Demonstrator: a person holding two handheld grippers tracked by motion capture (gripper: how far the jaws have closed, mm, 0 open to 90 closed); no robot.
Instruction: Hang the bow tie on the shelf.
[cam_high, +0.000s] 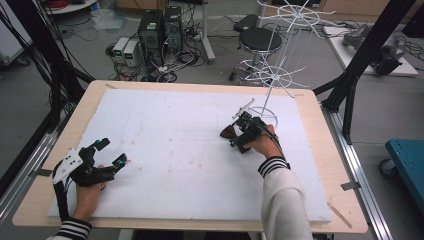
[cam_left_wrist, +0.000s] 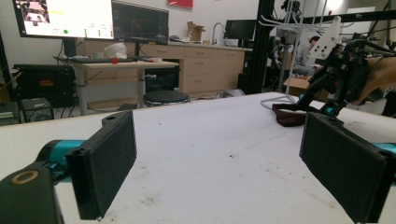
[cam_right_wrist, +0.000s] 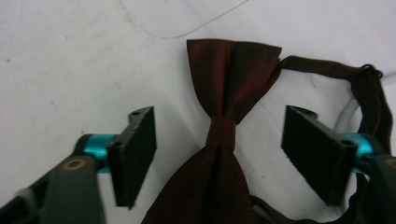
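Observation:
A dark maroon bow tie (cam_right_wrist: 223, 93) lies flat on the white sheet (cam_high: 175, 140), its strap (cam_right_wrist: 327, 67) curling off to one side. My right gripper (cam_right_wrist: 219, 149) hangs open over it, one jaw on each side of the centre knot, neither touching the cloth. From above, the right gripper (cam_high: 233, 131) sits over the bow tie (cam_high: 227, 132) beside the base of a white wire rack (cam_high: 263, 111). My left gripper (cam_high: 112, 152) rests open and empty near the table's front left. In the left gripper view, its wide-open gripper (cam_left_wrist: 224, 163) faces the bow tie (cam_left_wrist: 287, 114) far off.
The tall white wire rack (cam_high: 287, 30) with hooked arms rises at the table's back right. The white sheet covers a wooden table (cam_high: 320, 150). A stool (cam_high: 260, 40) and computers (cam_high: 160, 27) stand on the floor beyond the far edge.

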